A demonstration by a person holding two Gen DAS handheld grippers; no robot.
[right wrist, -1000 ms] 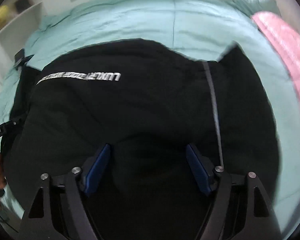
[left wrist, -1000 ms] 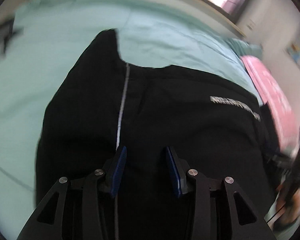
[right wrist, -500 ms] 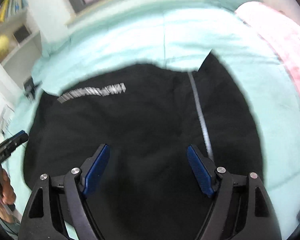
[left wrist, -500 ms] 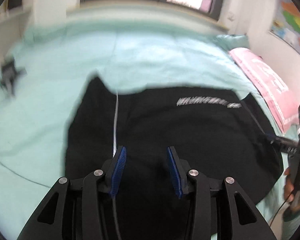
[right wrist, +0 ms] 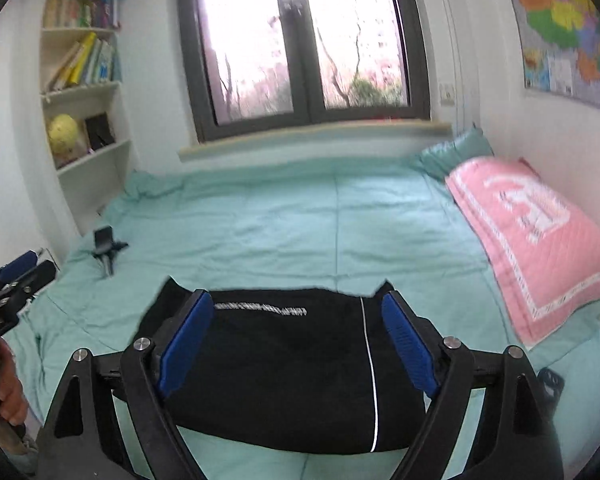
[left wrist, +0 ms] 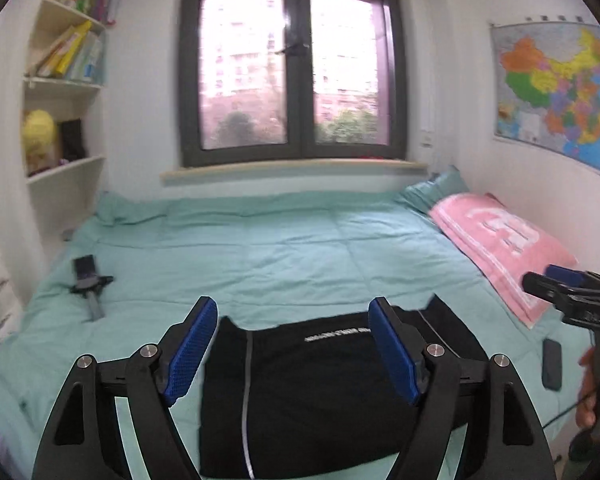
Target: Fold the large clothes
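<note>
- Left gripper hangs above the bed with its blue pads spread wide, nothing between them.
- Right gripper likewise — fingers wide apart and empty.
- Black garment lies folded into a compact block on the teal bedspread, near its front edge; white lettering — too blurred to read — faces up.
- Pink pillow sits by the wall.

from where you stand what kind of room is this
Most likely a bedroom in a home. A bed with a mint-green cover fills the floor under a window, a pink pillow lies by the wall, and a bookshelf stands in the corner. A folded black garment lies on the bed.
</note>
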